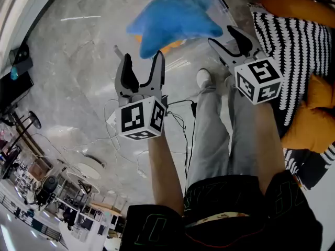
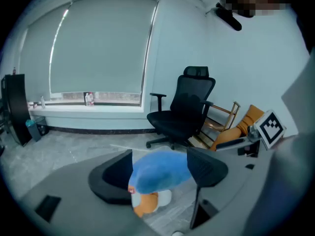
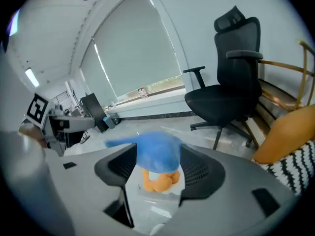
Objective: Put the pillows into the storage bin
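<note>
Blue pillow (image 1: 175, 21) sat ahead of the left gripper (image 1: 142, 56) and right gripper (image 1: 224, 35), touching neither, above the grey floor (image 1: 78, 61). Both forearms (image 1: 162, 177) stretched forward and tilted down. Both claws were released, jaws apart and empty. An orange item (image 1: 171, 46) peeked from beneath the pillow.

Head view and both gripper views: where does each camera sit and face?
Head view: on the head, looking steeply down at the floor; forearms, legs, left tool and right tool show.
Left gripper view: on the left tool, looking along its open jaws toward the chair and window; the right tool shows at right.
Right gripper view: on the right tool, along its open jaws; the left tool at left.
Shared: the blue pillow beyond the jaws in all three.
</note>
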Available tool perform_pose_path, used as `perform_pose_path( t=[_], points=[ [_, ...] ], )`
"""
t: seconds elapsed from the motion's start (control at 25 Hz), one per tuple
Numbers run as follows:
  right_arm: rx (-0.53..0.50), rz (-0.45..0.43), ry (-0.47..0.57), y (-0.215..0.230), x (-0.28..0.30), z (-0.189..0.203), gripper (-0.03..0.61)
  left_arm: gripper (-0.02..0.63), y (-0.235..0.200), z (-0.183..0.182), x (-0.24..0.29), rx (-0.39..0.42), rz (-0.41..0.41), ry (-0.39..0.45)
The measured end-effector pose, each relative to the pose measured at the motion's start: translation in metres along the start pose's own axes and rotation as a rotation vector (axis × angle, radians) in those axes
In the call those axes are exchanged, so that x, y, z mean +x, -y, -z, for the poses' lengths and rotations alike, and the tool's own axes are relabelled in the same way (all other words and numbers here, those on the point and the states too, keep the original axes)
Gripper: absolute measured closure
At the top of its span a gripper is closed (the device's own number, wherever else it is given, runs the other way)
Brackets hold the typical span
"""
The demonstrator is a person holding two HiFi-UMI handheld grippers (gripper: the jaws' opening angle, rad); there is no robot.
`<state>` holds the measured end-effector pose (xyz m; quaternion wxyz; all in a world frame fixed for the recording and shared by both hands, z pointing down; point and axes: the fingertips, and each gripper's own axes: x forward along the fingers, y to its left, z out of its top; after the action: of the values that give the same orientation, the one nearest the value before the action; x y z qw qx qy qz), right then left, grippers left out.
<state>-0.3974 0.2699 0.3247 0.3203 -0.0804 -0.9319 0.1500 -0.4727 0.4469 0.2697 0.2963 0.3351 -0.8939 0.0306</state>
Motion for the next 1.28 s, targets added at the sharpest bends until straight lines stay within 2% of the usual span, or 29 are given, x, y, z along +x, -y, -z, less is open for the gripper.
perform_pose_path(
  t=[0.16, 0.32, 0.36, 0.48, 0.56, 0.6, 0.68, 0.72, 0.84, 1.0, 1.12, 1.28],
  points=[
    [0.051, 0.007, 0.018, 0.005, -0.006, -0.002, 0.318, 0.28, -0.004, 0.023, -0.011, -0.046, 0.031, -0.04],
    [0.119, 0.016, 0.033, 0.014, -0.023, 0.009, 0.326, 0.337, 0.022, 0.029, -0.007, -0.05, 0.104, -0.056],
    [0.14, 0.022, 0.046, 0.017, -0.028, 0.011, 0.339, 0.367, 0.033, 0.028, -0.004, -0.036, 0.125, -0.055],
    [0.165, 0.066, 0.093, 0.028, -0.045, 0.015, 0.457, 0.44, 0.065, 0.023, 0.005, 0.008, 0.177, -0.047],
    [0.178, 0.084, 0.114, 0.032, -0.058, 0.022, 0.482, 0.486, 0.085, 0.026, 0.013, 0.045, 0.212, -0.054],
    [0.184, 0.094, 0.123, 0.036, -0.065, 0.026, 0.489, 0.509, 0.096, 0.027, 0.017, 0.078, 0.227, -0.058],
    [0.187, 0.118, 0.136, 0.048, -0.082, 0.035, 0.556, 0.597, 0.127, 0.029, 0.024, 0.156, 0.253, -0.056],
    [0.19, 0.128, 0.139, 0.056, -0.091, 0.038, 0.565, 0.62, 0.146, 0.028, 0.027, 0.186, 0.273, -0.052],
    [0.218, 0.155, 0.151, 0.081, -0.12, 0.043, 0.575, 0.62, 0.202, 0.026, 0.035, 0.228, 0.342, -0.07],
    [0.257, 0.207, 0.178, 0.113, -0.161, 0.055, 0.575, 0.619, 0.261, 0.028, 0.042, 0.238, 0.429, -0.084],
    [0.301, 0.268, 0.204, 0.138, -0.194, 0.071, 0.575, 0.618, 0.3, 0.042, 0.041, 0.257, 0.485, -0.144],
    [0.357, 0.357, 0.232, 0.17, -0.244, 0.104, 0.575, 0.618, 0.356, 0.064, 0.042, 0.28, 0.561, -0.15]
  ],
)
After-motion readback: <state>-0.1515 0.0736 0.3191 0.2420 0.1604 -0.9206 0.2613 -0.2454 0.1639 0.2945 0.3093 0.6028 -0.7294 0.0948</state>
